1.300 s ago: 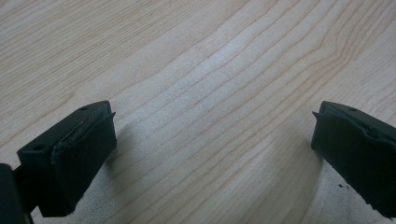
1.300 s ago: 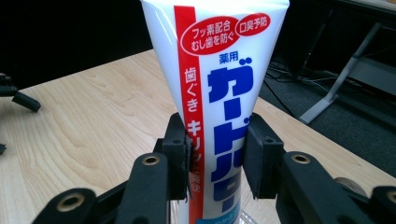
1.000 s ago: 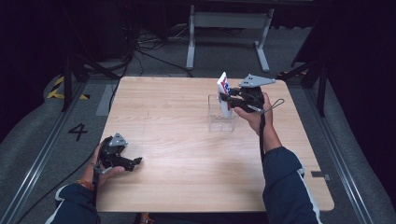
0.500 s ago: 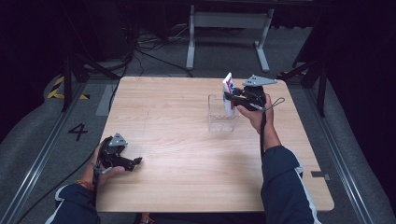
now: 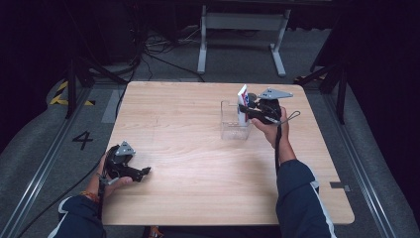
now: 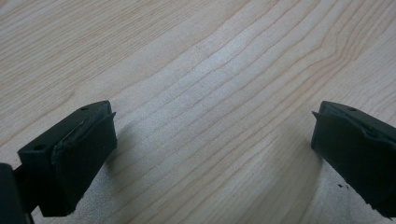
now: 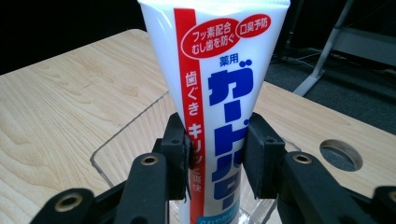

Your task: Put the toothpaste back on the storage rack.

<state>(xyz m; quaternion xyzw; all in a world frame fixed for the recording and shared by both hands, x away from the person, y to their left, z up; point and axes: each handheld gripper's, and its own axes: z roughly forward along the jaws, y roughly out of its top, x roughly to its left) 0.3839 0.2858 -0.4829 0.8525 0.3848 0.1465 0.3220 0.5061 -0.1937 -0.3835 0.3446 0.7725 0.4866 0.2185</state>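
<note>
White toothpaste tube (image 7: 219, 107) clamped upright by right gripper (image 7: 215, 156) over clear box (image 5: 234, 121); left gripper (image 6: 210, 154) wide, empty.

The toothpaste tube (image 7: 219, 93) is cut off above and below in the right gripper view, its lower end hidden inside the clear container (image 7: 135, 135). Its print is too small to read from the high view.
</note>
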